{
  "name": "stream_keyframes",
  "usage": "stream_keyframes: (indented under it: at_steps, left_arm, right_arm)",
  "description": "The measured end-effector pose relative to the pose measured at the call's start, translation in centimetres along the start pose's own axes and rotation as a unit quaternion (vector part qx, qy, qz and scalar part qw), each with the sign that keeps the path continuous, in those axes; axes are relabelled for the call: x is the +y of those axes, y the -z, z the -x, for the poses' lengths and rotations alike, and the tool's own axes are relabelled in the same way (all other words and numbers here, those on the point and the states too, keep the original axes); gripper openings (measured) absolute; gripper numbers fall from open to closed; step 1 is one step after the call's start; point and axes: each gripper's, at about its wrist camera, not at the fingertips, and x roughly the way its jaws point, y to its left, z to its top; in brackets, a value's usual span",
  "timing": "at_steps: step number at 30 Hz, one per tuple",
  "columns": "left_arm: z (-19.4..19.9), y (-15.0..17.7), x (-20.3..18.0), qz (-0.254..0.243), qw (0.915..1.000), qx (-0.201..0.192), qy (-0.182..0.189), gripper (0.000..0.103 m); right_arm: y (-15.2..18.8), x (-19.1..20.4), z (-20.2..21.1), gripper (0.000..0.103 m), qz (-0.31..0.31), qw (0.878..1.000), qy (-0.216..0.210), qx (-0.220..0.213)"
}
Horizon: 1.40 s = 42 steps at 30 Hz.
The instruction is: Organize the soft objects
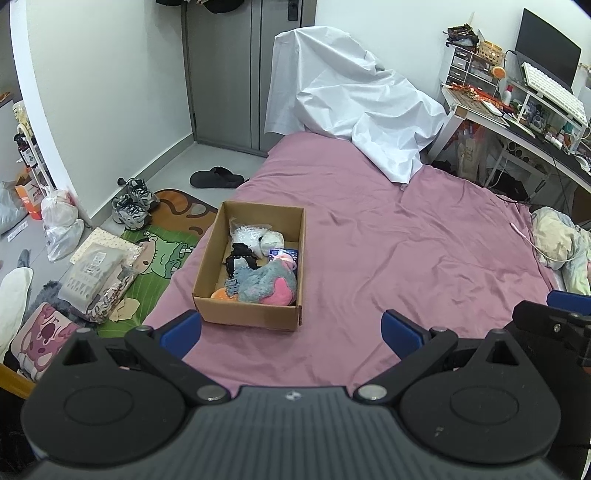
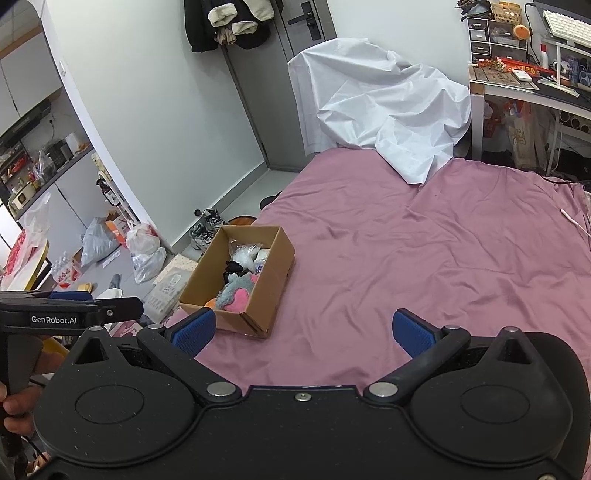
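A cardboard box [image 1: 251, 266] of soft items, a grey-and-pink plush toy [image 1: 264, 284] among them, sits near the left edge of a bed's mauve sheet [image 1: 406, 251]. Both the left gripper [image 1: 291, 332] and the right gripper [image 2: 303, 330] hover spread wide, holding nothing. Only the right wrist view catches dark coats [image 2: 229, 22] hung by the door; only the left shows a green cartoon rug [image 1: 162, 243].

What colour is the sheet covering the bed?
Mauve-pink bed sheet, plain with no pattern; clearest in the left wrist view.
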Motion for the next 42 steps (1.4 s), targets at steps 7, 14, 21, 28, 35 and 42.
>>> stream_keyframes:
  at_steps: [7,14,21,28,35,42]
  left_arm:
    - [-0.05,0.22,-0.36,0.002,1.0000,0.001,-0.004,0.103]
    - [0.15,0.26,-0.19,0.005,1.0000,0.001,-0.001,0.103]
    - [0.26,0.14,-0.32,0.005,1.0000,-0.001,0.005,0.103]
    - [0.35,0.07,-0.65,0.004,1.0000,-0.002,0.006,0.103]
    - [0.16,0.24,-0.89,-0.002,1.0000,0.000,0.009,0.103]
    - [0.18,0.29,-0.84,0.000,0.9999,-0.004,0.010,0.103]
  right_arm:
    - [0.01,-0.15,-0.02,0.103,0.000,1.000,-0.001,0.002]
    - [0.09,-0.29,-0.05,0.103,-0.002,1.000,-0.001,-0.001]
    - [0.10,-0.32,-0.13,0.103,-0.004,1.000,0.001,0.001]
    - [0.14,-0.63,-0.02,0.103,-0.007,1.000,0.010,0.001]
    - [0.30,-0.51,-0.10,0.103,-0.004,1.000,0.011,0.002]
    - [0.47,-0.71,-0.41,0.103,-0.004,1.000,0.010,0.007]
